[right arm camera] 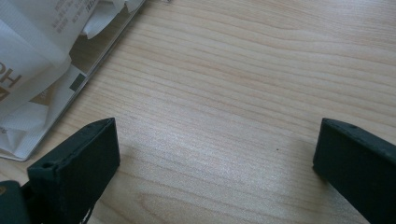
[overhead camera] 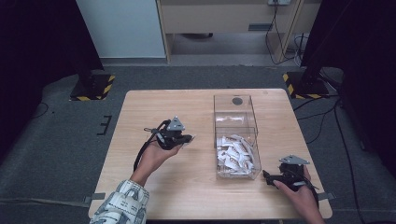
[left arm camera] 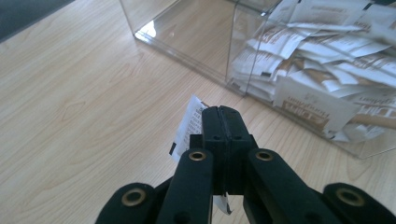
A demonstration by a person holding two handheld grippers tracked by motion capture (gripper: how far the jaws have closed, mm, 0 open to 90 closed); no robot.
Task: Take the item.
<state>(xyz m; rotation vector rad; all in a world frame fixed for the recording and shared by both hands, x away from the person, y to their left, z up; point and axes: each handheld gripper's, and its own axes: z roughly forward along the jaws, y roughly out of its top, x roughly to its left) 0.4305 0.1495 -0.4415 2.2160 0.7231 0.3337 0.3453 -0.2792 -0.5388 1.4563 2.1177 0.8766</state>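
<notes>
My left gripper is shut on a white paper sachet, whose printed edge sticks out to the left of the pressed-together jaws. It hovers low over the wooden table, just left of a clear plastic box. The near half of that box holds several white and tan sachets; its far half looks bare. My right gripper rests near the table's front right, jaws wide apart with bare wood between them, close to the box's near corner.
The table's front edge lies right below both hands. Two stand bases with yellow-black tape sit on the floor behind the table. Cables trail over the floor at the right.
</notes>
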